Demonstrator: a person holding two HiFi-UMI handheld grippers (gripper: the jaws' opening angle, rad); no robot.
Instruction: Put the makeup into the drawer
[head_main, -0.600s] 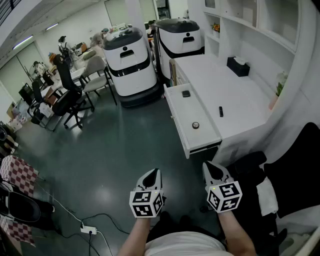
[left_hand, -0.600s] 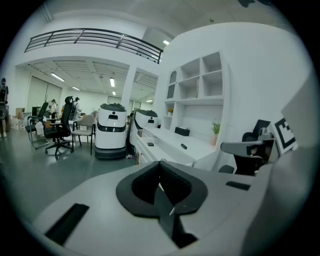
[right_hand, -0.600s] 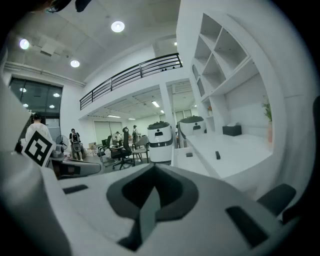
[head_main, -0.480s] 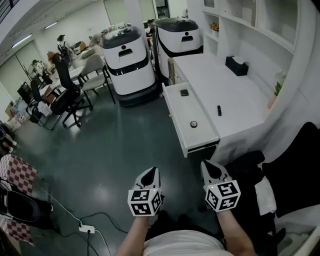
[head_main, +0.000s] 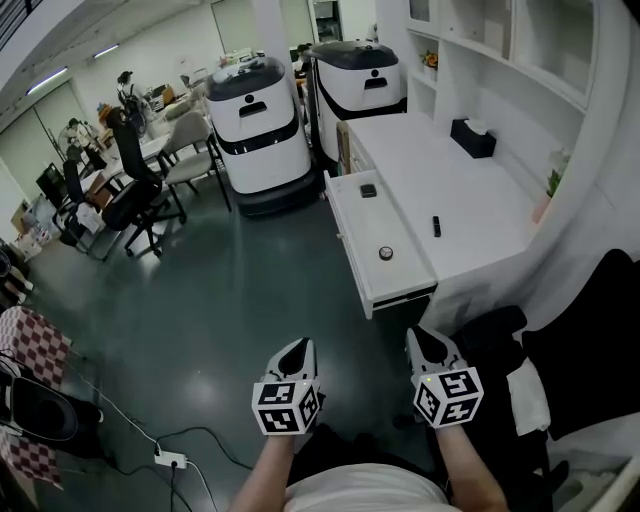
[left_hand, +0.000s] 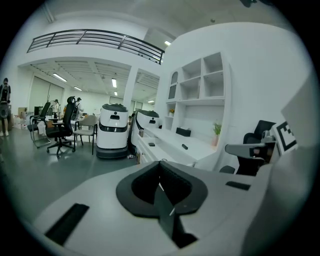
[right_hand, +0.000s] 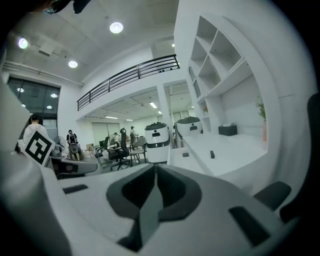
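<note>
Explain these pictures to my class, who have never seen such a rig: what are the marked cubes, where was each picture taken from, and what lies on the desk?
There is no robot. A person holds a tool with a two-jaw claw in each hand, and the marked cubes belong to those tools. The head view looks down from a camera on the person's head and shows the left claw and right claw over the floor. The two gripper views come from a camera riding on each tool. Both claws are shut and empty. Ahead stands a white desk with an open drawer. In it lie a small dark square item and a small round item. On the desktop are a short black stick and a black tissue box.
</note>
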